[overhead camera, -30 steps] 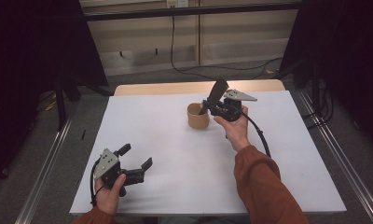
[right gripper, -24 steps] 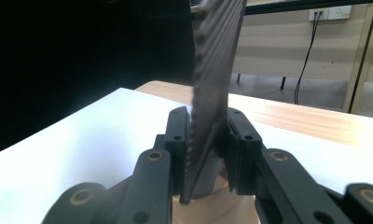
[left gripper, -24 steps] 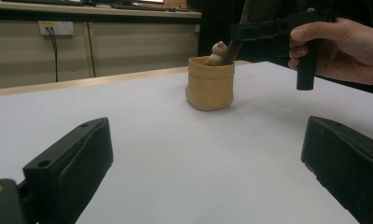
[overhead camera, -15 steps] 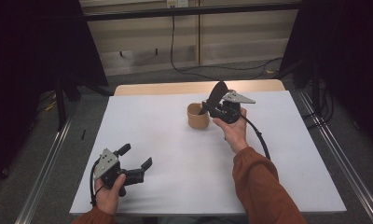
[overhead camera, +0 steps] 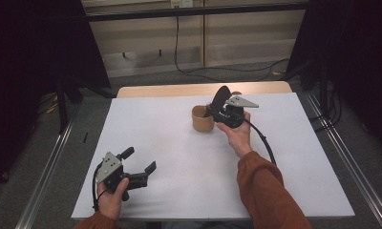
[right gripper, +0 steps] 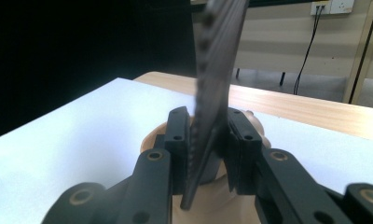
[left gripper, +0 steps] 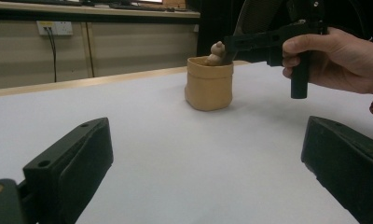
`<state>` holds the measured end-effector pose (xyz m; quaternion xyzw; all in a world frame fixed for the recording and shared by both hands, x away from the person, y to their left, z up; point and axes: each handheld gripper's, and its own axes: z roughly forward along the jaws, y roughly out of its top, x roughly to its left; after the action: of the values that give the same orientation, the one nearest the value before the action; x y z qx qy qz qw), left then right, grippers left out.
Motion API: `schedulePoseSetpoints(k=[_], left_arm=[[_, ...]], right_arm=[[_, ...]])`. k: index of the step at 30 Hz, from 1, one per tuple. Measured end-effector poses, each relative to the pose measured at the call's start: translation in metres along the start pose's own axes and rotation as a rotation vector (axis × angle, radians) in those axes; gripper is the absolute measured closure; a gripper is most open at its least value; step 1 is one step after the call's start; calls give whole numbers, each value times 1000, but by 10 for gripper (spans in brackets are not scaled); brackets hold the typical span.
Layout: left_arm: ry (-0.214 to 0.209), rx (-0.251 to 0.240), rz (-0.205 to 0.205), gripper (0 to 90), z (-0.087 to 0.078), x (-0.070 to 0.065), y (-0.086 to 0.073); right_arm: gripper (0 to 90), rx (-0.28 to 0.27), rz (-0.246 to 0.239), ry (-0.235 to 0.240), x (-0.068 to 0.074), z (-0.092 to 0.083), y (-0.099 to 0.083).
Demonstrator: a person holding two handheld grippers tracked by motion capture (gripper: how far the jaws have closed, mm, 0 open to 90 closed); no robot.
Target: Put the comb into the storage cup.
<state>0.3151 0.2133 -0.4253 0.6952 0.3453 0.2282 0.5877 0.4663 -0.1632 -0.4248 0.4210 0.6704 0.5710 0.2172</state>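
Table: white sheet fills mid-frame, wooden edge behind it.
Change: none against the earlier frames; both hands sit where they were.
Cup: tan cup just above centre, something small and tan poking out.
Right gripper: nearly closed, clamping a dark flat disc upright over the cup.
Left gripper: lower left, spread wide, empty.
Meaning: disc likely paused, not yet released.
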Motion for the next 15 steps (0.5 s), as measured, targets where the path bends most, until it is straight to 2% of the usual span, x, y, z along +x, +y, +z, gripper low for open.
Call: schedulePoseSetpoints(k=[15], left_arm=[[-1, 5, -3, 21, 1, 0, 0]], right_arm=[[729, 7, -12, 1, 1, 3, -3]])
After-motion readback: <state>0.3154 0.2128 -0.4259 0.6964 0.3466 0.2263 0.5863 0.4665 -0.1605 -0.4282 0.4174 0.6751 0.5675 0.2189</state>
